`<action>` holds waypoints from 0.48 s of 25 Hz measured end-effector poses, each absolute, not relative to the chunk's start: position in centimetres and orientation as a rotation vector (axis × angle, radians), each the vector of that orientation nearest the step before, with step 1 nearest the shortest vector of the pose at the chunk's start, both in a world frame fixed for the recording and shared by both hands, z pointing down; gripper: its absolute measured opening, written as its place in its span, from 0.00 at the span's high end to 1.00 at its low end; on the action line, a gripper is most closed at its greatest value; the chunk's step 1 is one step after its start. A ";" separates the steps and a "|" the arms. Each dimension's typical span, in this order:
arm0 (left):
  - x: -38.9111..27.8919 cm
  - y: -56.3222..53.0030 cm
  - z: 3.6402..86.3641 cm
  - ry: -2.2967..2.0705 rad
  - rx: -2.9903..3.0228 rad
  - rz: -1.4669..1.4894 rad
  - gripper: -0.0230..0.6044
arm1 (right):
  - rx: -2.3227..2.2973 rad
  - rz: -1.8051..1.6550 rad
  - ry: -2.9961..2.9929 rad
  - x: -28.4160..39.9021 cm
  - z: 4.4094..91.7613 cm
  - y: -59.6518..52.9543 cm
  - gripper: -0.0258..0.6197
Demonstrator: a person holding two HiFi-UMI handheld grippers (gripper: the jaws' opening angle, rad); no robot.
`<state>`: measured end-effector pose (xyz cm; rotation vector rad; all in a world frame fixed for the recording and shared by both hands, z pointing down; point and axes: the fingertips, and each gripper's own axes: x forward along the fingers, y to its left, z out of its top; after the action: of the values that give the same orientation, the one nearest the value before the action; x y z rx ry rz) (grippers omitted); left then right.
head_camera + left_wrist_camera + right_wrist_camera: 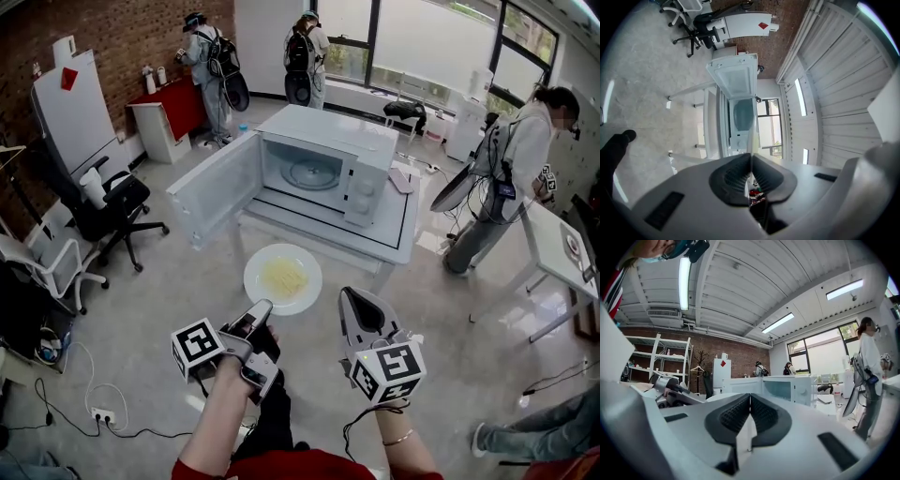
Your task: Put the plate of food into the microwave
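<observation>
My left tongs (261,307) are clamped down on the near rim of the white plate (258,281). In the left gripper view the rim shows as a thin edge pinched between the pads. The plate hangs level in the air over the floor, just in front of the counter (394,234), with a heap of pale yellow food (283,277) in its middle. My right tongs (354,298) are closed with nothing in them, and they sit just beside the plate's right edge without touching it. The microwave (328,150) stands on the counter straight ahead. Its door (217,186) is swung wide out to the left, past the counter's edge, and the glass turntable (311,173) inside is bare. The counter's front edge lies between the plate and the opening. A small pink thing (401,180) lies on the counter to the right of the microwave. A black office chair (108,202) stands off to the left. One person (511,169) stands at the right, and two more (211,56) are at the back by the windows.
</observation>
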<state>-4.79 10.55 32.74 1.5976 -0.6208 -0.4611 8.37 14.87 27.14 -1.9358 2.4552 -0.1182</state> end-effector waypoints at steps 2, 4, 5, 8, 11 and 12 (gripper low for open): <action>-4.5 8.3 33.1 -0.619 1.595 -0.446 0.93 | -1.948 -0.126 2.447 8.9 27.5 12.4 0.94; -4.5 6.0 33.5 -0.619 1.591 -0.423 0.93 | -1.962 -0.137 2.429 9.3 27.9 9.9 0.94; -4.5 4.8 33.6 -0.614 1.588 -0.417 0.93 | -1.971 -0.150 2.414 9.5 28.0 8.6 0.94; -3.9 1.3 33.4 -0.577 1.570 -0.421 0.93 | -2.002 -0.208 2.379 10.2 28.5 4.6 0.94; -3.2 -2.0 33.3 -0.564 1.576 -0.382 0.93 | -2.043 -0.226 2.368 10.7 28.6 0.8 0.94; -3.0 -3.0 33.1 -0.550 1.573 -0.383 0.93 | -2.057 -0.228 2.365 10.8 28.5 -0.2 0.94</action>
<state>-3.00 -3.01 33.09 1.5730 -0.5500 -0.3832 10.78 -0.24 28.54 -2.0572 2.3655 -0.2278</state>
